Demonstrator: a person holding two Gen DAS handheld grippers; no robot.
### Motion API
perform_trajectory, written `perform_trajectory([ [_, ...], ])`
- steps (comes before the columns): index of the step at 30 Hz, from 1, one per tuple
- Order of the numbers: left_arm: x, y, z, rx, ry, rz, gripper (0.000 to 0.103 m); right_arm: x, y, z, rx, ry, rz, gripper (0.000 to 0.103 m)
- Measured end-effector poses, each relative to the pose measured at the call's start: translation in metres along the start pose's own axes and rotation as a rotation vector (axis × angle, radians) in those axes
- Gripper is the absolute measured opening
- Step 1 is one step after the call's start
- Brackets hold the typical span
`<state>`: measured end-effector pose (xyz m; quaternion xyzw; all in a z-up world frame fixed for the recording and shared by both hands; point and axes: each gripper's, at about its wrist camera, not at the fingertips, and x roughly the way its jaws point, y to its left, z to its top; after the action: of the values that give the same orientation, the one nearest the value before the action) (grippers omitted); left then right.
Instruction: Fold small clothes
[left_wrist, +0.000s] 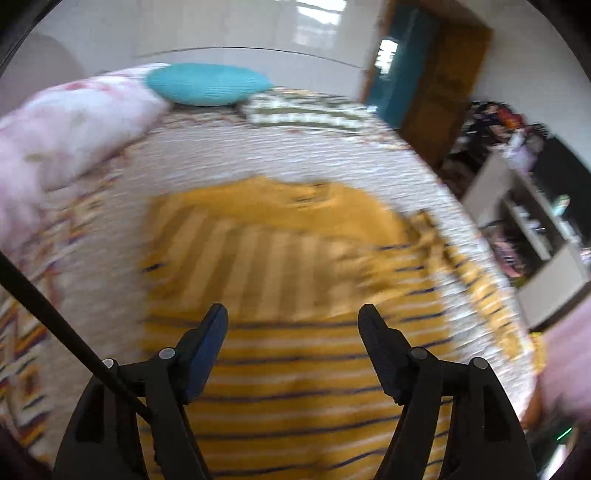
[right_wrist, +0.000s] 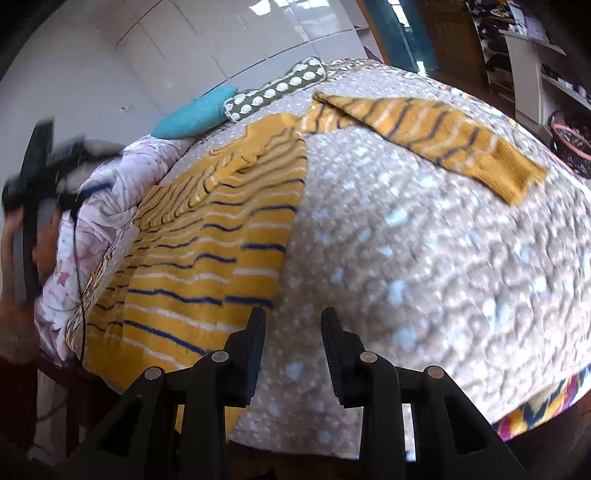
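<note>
Sweater, yellow with navy stripes, lies flat on quilted bed; one side looks folded over body, far sleeve spread out, not yet folded; left gripper wide open over it, empty; right gripper part open beside its edge, empty.

From the left wrist we look steeply down past our two black fingers, close above the yellow striped sweater that fills the view from centre to six o'clock; the bed runs toward twelve, and shelves sit at three. From the right wrist we look down more shallowly from the bed's near edge, with the quilt ahead, the sweater at nine to ten and its sleeve at one. Both views share the sweater, the teal cushion and the white wall behind it.
</note>
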<state>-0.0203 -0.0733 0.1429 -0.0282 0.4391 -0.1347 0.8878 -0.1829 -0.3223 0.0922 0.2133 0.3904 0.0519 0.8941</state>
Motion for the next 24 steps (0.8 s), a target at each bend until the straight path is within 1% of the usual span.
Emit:
perform_trajectory([
  [2,-0.004,0.033,-0.024,-0.021,-0.008,0.071,0.072,0.004,0.017,0.017,-0.048,-0.014,0.009,0.034],
  [3,-0.003,0.046,-0.032,-0.030,-0.014,0.099,0.073,0.008,0.027,0.029,-0.079,-0.027,0.012,0.037],
  [4,-0.003,0.063,-0.044,-0.041,-0.024,0.144,0.075,0.012,0.033,0.038,-0.095,-0.036,0.017,0.041],
  [5,-0.001,0.072,-0.049,-0.047,-0.030,0.171,0.076,0.019,0.041,0.051,-0.112,-0.046,0.023,0.047],
  [6,0.003,0.086,-0.059,-0.062,-0.034,0.208,0.076,0.027,0.047,0.063,-0.122,-0.055,0.023,0.050],
  [7,0.007,0.095,-0.066,-0.081,-0.028,0.225,0.076,0.040,0.053,0.076,-0.130,-0.059,0.020,0.050],
  [8,0.016,0.109,-0.075,-0.119,-0.008,0.218,0.076,0.054,0.058,0.090,-0.131,-0.051,0.023,0.050],
  [10,0.031,0.119,-0.086,-0.165,0.020,0.150,0.076,0.087,0.064,0.116,-0.108,-0.023,0.031,0.050],
  [11,0.041,0.124,-0.092,-0.190,0.028,0.103,0.076,0.107,0.066,0.130,-0.091,0.000,0.027,0.050],
  [12,0.047,0.127,-0.096,-0.201,0.024,0.086,0.076,0.126,0.067,0.142,-0.076,0.022,0.013,0.050],
  [14,0.055,0.129,-0.105,-0.188,-0.020,0.108,0.077,0.155,0.069,0.157,-0.064,0.063,-0.018,0.050],
  [15,0.057,0.127,-0.111,-0.150,-0.063,0.138,0.078,0.169,0.071,0.164,-0.060,0.082,-0.031,0.050],
  [17,0.058,0.117,-0.117,-0.102,-0.100,0.186,0.078,0.192,0.074,0.173,-0.071,0.133,-0.046,0.050],
  [18,0.057,0.114,-0.118,-0.091,-0.110,0.208,0.079,0.200,0.075,0.176,-0.090,0.163,-0.054,0.038],
  [19,0.056,0.112,-0.118,-0.089,-0.112,0.210,0.079,0.206,0.078,0.178,-0.126,0.189,-0.063,0.029],
  [20,0.056,0.116,-0.120,-0.100,-0.113,0.195,0.079,0.209,0.080,0.180,-0.157,0.196,-0.066,0.022],
  [21,0.056,0.117,-0.119,-0.109,-0.113,0.181,0.080,0.208,0.080,0.181,-0.173,0.194,-0.071,0.018],
  [22,0.057,0.117,-0.118,-0.117,-0.111,0.170,0.080,0.207,0.079,0.183,-0.183,0.188,-0.084,0.017],
  [24,0.056,0.117,-0.116,-0.119,-0.111,0.163,0.080,0.200,0.075,0.191,-0.186,0.140,-0.142,0.013],
])
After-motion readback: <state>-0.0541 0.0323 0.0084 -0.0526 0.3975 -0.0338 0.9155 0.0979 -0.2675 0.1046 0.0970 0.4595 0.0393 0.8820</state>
